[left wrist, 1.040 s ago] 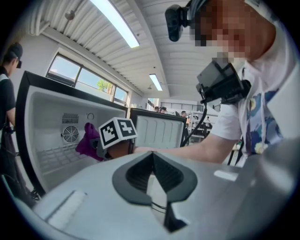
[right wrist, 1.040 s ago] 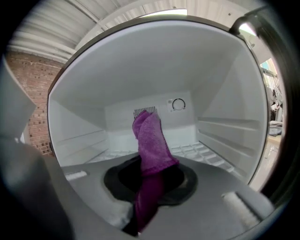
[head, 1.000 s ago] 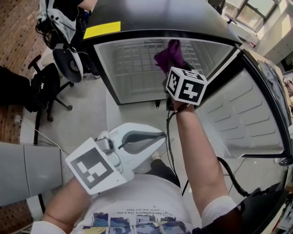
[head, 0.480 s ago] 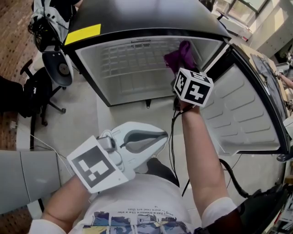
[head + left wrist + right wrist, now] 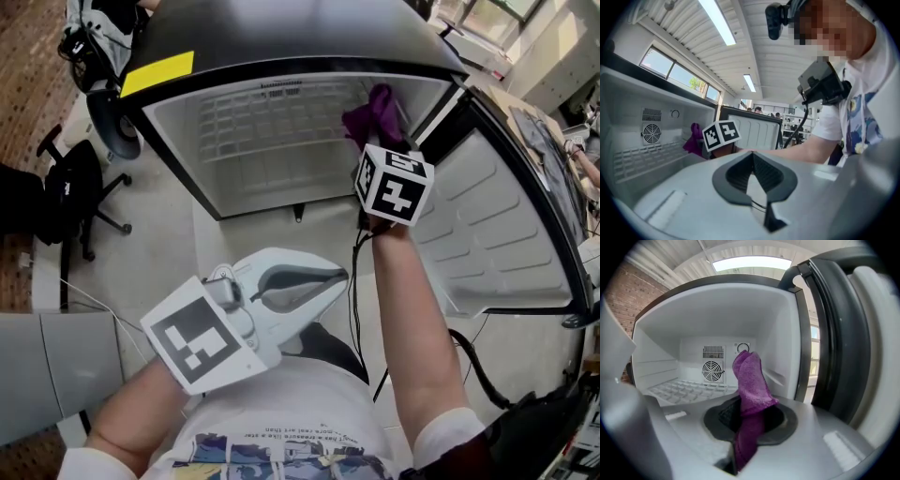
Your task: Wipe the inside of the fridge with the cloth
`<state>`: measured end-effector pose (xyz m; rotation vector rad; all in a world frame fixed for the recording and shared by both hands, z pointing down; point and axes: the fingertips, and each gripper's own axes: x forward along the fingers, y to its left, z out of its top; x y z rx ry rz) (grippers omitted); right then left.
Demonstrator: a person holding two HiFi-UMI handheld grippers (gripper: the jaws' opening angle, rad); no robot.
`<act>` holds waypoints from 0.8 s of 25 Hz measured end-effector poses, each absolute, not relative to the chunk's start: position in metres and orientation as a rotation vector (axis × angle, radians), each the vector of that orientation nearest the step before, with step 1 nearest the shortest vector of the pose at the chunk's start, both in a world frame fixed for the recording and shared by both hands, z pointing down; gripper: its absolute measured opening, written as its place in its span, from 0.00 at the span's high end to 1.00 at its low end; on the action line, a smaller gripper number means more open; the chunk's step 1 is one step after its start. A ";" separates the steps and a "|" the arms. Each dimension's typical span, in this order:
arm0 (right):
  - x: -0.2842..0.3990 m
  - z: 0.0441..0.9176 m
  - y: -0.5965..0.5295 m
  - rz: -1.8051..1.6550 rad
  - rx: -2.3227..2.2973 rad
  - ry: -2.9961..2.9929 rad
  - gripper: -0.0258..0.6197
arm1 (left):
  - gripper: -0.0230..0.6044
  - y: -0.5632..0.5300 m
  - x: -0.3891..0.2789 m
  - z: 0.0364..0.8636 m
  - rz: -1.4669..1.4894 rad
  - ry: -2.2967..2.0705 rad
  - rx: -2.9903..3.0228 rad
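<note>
Right tool (image 5: 749,418) clenched on purple terry cloth (image 5: 750,376), inside open white fridge (image 5: 689,319) near its right wall | left tool (image 5: 752,157) closed, empty, outside | cloth likely light, limp, grippy: pinch the bunched middle, tuft free.

The left gripper (image 5: 337,276) and right gripper (image 5: 749,411) are white, bearing black-and-white marker cubes (image 5: 394,185).

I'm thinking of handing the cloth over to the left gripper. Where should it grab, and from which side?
Probably the free tuft of the cloth standing above the right gripper, whose shut jaws pinch its lower part. Come from the left: the open door crowds the right.
</note>
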<state>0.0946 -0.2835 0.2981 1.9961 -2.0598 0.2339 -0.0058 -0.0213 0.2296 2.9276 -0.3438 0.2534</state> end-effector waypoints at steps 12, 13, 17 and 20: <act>0.073 0.267 -0.238 0.131 1.910 -2.254 0.87 | 0.96 -0.017 -0.027 0.232 0.250 -0.406 2.921; 0.070 0.266 -0.233 0.125 1.895 -2.268 0.87 | 0.95 -0.015 -0.030 0.232 0.249 -0.414 2.921; 0.053 0.267 -0.210 0.132 1.833 -2.322 0.87 | 0.95 -0.009 -0.042 0.233 0.246 -0.451 2.922; 0.036 0.273 -0.192 0.128 1.765 -2.361 0.87 | 0.96 -0.002 -0.051 0.236 0.254 -0.482 2.927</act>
